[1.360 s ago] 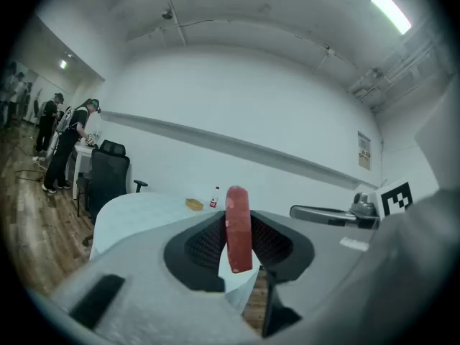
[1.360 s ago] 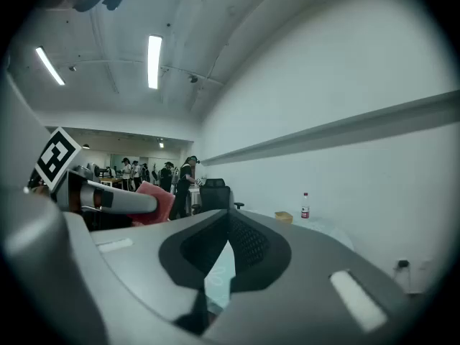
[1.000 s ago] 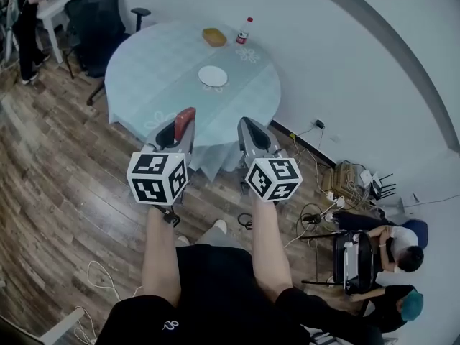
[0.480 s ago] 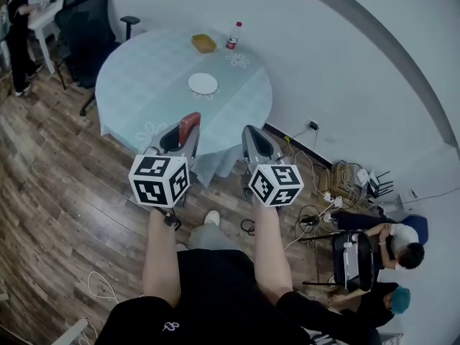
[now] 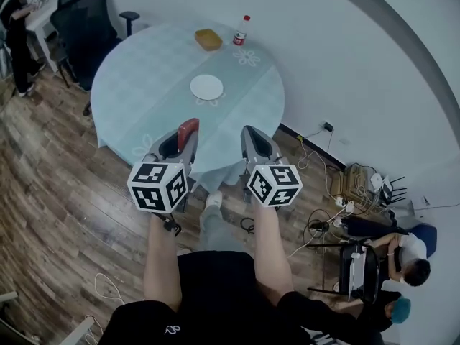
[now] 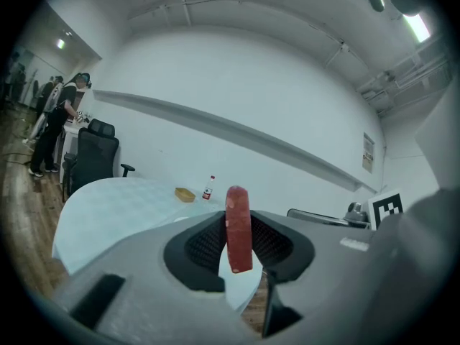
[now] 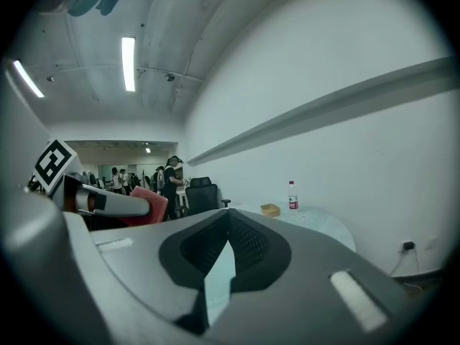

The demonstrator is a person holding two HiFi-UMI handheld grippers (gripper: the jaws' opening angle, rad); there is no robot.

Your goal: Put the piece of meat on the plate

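Note:
A red piece of meat (image 5: 187, 131) stands on edge between the pads of my left gripper (image 5: 183, 136), which is shut on it. In the left gripper view the meat (image 6: 238, 228) sticks up above the left gripper (image 6: 237, 244). My right gripper (image 5: 253, 136) is beside it, shut with nothing held; its jaws meet at the tip in the right gripper view (image 7: 228, 221). Both hover at the near edge of a round table with a pale blue cloth (image 5: 144, 85). The white plate (image 5: 207, 87) lies bare mid-table, well beyond both grippers.
A yellow-brown box (image 5: 208, 39) and a red-capped bottle (image 5: 242, 31) stand at the table's far edge by the white wall. Black office chairs (image 5: 83, 16) and a standing person (image 5: 16, 27) are at the back left. Cables (image 5: 323, 214) and seated people (image 5: 402, 254) are at the right.
Both grippers have moved forward together toward the table, the meat still held in the left one. The table now fills more of the view and a foot shows below the grippers.

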